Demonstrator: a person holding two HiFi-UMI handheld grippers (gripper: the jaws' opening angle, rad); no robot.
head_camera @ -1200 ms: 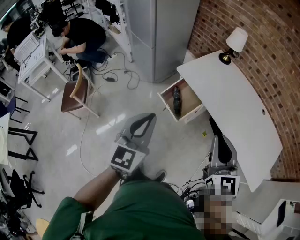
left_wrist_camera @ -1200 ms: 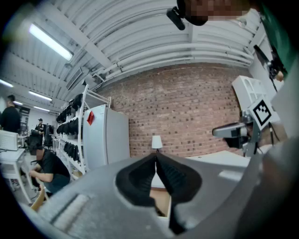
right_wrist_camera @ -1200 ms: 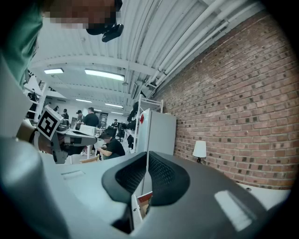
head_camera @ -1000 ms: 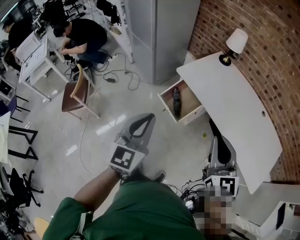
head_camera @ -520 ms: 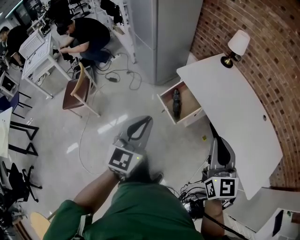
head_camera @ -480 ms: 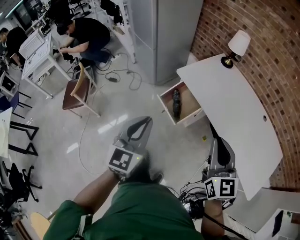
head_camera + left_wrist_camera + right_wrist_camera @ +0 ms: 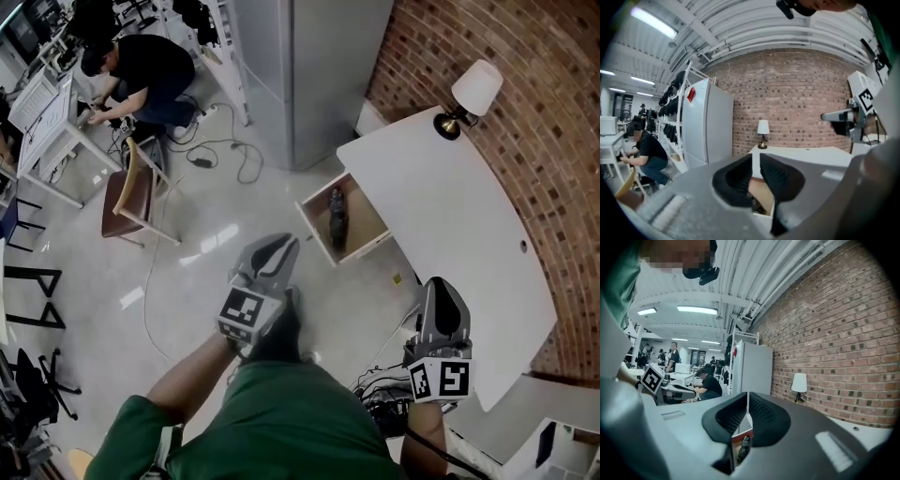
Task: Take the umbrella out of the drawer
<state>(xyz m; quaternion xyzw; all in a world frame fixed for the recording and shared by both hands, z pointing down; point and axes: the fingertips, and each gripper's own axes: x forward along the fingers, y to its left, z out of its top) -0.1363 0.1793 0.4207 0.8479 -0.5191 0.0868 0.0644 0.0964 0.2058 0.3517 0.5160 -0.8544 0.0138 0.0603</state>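
As both arms stretch toward the far drawer (image 7: 366, 217), left tongs (image 7: 281, 242) have just been parting, empty; right tongs (image 7: 437, 283) sit pressed together. Head view shows umbrella (image 7: 337, 217) whole inside; gripper views, a sliver.

Red brick wall (image 7: 534, 103) upper right, white table (image 7: 459, 244), tan drawer (image 7: 362, 212) with a black umbrella (image 7: 337, 218), grey cabinet (image 7: 309, 75) up top, green shirt (image 7: 281, 427) at bottom.

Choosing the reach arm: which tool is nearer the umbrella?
Left. Left tool, empty jaws just opened a little, sits down-left of the umbrella; right tool is farther, down-right, by the desk.
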